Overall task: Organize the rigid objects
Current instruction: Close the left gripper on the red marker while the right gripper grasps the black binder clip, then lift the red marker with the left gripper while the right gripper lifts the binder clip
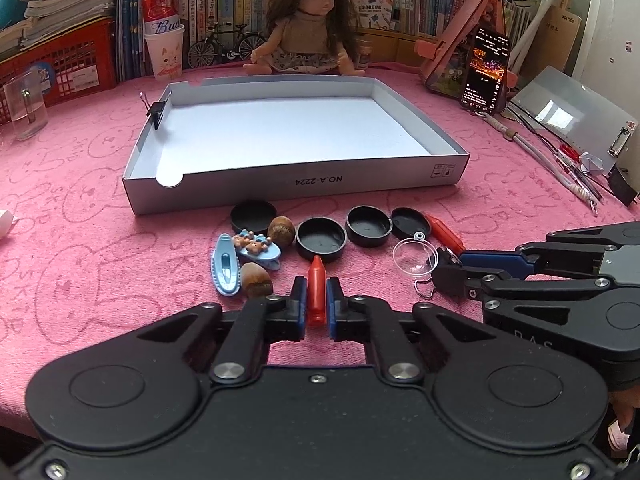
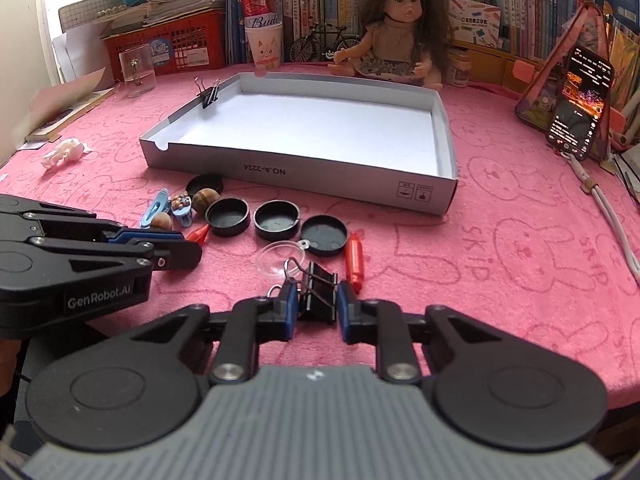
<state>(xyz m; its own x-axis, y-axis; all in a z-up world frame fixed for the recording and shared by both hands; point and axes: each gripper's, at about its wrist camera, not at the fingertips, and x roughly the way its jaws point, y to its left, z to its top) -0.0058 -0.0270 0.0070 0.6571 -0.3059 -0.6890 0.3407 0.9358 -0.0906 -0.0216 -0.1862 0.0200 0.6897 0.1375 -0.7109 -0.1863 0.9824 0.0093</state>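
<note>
- White box (image 1: 296, 188) on pink cloth (image 1: 80, 240), one binder clip on its left wall.
- Left gripper (image 1: 316, 300) clamped on red crayon (image 1: 316, 296), just before the box.
- Right gripper (image 2: 318, 300) pads against black binder clip (image 2: 318, 292), beside clear dome (image 2: 280, 258).

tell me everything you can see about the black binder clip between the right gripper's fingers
The black binder clip is a folded black metal body with two silver wire handles; one loop lies back over the body, another sticks out at its left. It rests on the pink cloth between the right gripper pads, which press its sides, beside a clear plastic dome and a red crayon.
</note>
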